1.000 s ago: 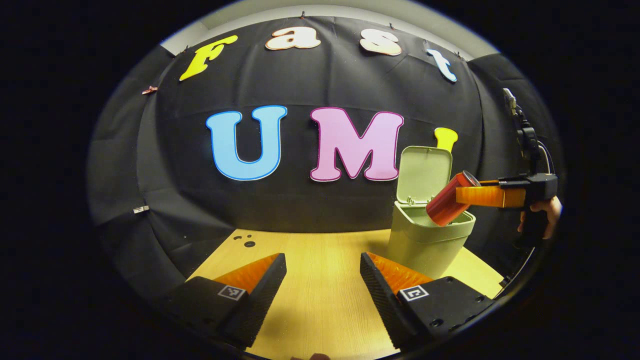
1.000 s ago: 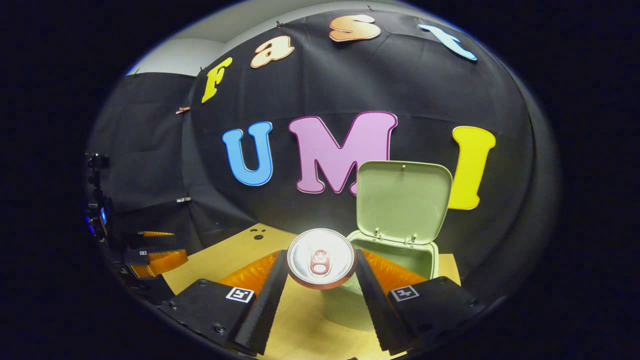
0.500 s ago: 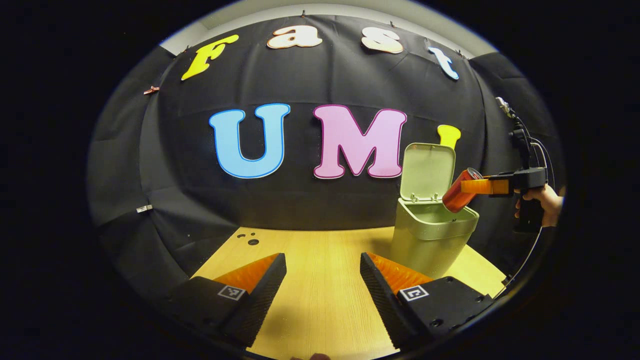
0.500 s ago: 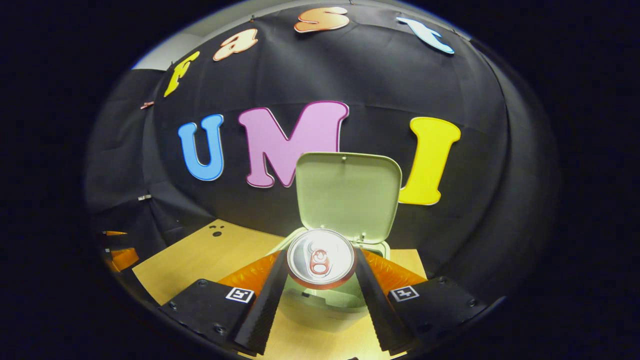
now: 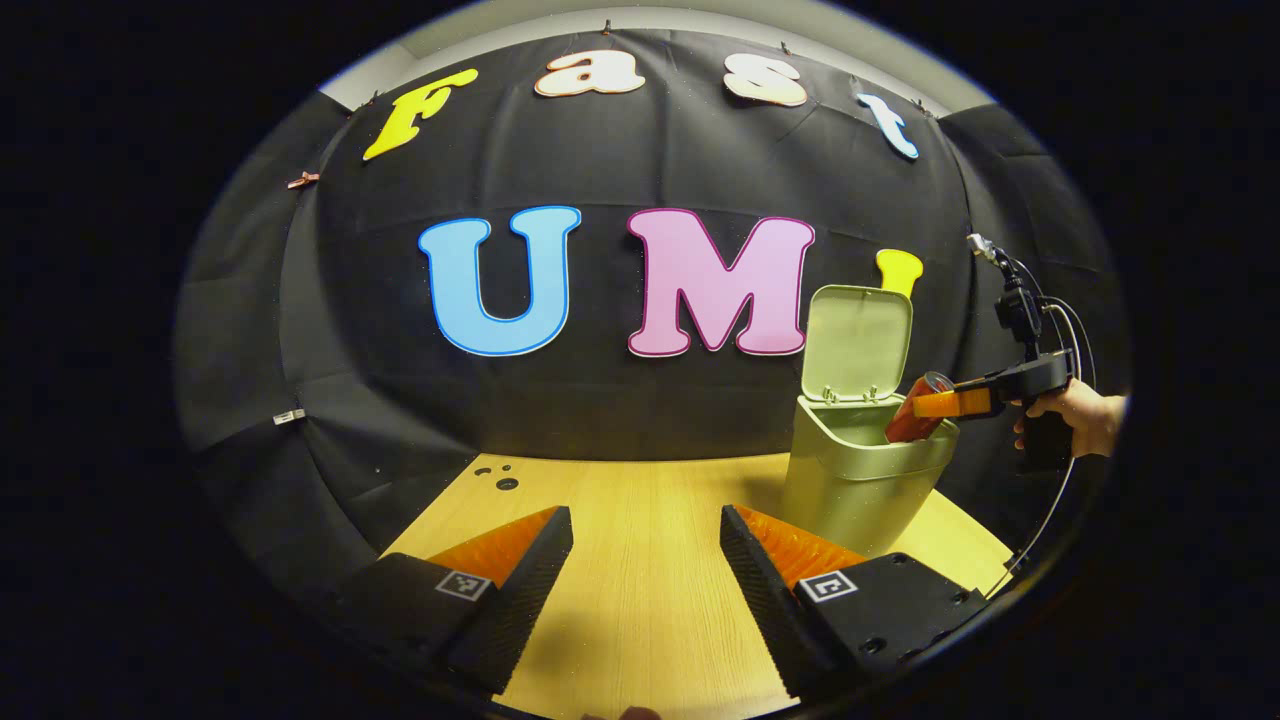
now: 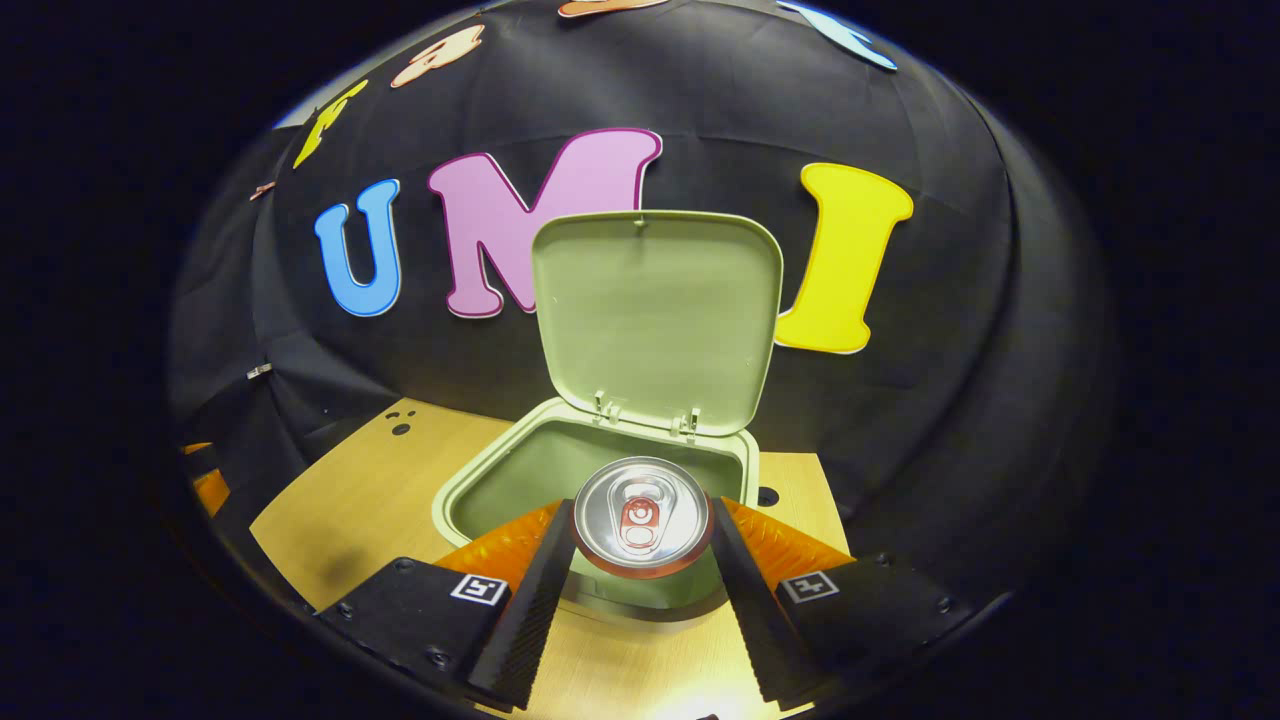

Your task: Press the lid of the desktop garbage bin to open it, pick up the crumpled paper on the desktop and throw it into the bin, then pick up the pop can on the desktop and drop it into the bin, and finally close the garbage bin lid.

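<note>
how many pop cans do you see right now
1. The pop can is clamped between the right gripper fingers, tipped into the open mouth of the garbage bin. The bin's inside is partly hidden, so anything lying deeper can't be counted.

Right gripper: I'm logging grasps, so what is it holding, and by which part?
The right gripper holds the pop can by its side wall near the top end, one finger on each side.
</note>
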`<state>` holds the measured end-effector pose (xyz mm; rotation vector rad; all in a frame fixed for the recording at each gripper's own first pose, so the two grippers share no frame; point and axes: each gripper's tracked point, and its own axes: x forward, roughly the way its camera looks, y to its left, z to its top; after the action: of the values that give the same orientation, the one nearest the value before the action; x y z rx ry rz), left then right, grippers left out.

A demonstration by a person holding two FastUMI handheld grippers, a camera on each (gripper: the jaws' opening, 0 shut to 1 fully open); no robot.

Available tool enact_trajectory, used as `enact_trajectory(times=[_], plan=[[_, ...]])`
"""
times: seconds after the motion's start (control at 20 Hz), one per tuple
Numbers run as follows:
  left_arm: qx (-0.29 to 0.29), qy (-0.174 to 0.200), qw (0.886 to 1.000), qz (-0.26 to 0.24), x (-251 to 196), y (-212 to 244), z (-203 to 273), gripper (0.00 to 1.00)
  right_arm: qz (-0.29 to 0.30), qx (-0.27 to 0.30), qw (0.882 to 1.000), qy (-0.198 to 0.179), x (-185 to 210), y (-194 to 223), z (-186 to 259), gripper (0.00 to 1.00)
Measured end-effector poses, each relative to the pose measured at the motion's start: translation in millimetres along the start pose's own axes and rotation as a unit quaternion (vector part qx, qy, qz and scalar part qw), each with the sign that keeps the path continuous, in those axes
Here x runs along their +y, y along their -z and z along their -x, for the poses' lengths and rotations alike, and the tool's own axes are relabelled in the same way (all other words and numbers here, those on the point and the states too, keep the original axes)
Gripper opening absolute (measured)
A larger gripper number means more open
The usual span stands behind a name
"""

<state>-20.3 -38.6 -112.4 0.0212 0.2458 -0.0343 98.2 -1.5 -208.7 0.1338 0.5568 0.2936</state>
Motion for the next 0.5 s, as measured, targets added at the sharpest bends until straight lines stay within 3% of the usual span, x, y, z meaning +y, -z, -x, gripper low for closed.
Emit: enact_trajectory(times=[0.25,0.5], plan=[[0.006,-0.006,1.000,0.002,4,3,-4,0.96,0.001,0.037,0.999,0.002,-6,20,-15,0.84],[0.006,-0.007,1.000,0.000,5,0,-13,0.96,-0.011,0.040,0.999,-0.006,-2,20,-23,0.84]])
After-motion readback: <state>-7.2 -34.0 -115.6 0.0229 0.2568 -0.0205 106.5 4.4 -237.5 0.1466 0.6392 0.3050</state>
